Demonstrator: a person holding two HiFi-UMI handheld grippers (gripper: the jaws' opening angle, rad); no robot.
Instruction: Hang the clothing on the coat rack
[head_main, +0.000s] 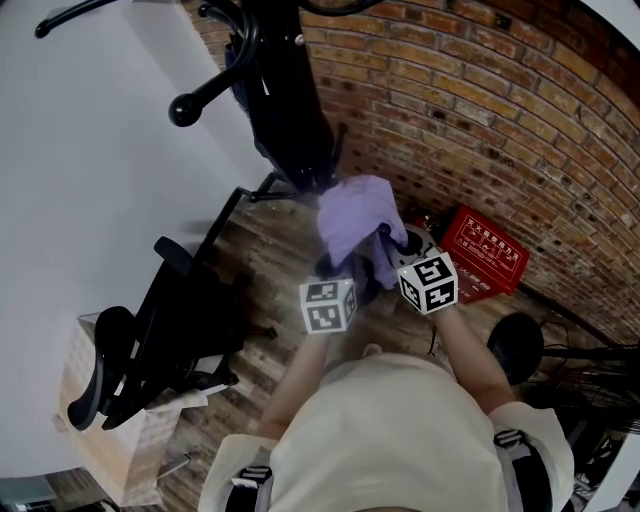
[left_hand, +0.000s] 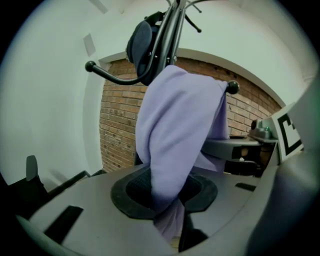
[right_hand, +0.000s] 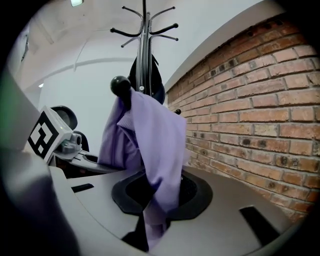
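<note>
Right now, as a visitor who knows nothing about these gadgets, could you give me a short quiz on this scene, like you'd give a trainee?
1. True or false: the purple garment lies flat on the floor.
2. The red box lies next to: A) the brick wall; B) a glass door; C) a sofa.
3. What passes between the jaws of both the left gripper and the right gripper?
Key: 1. False, it is draped on the coat rack. 2. A. 3. The purple garment.
</note>
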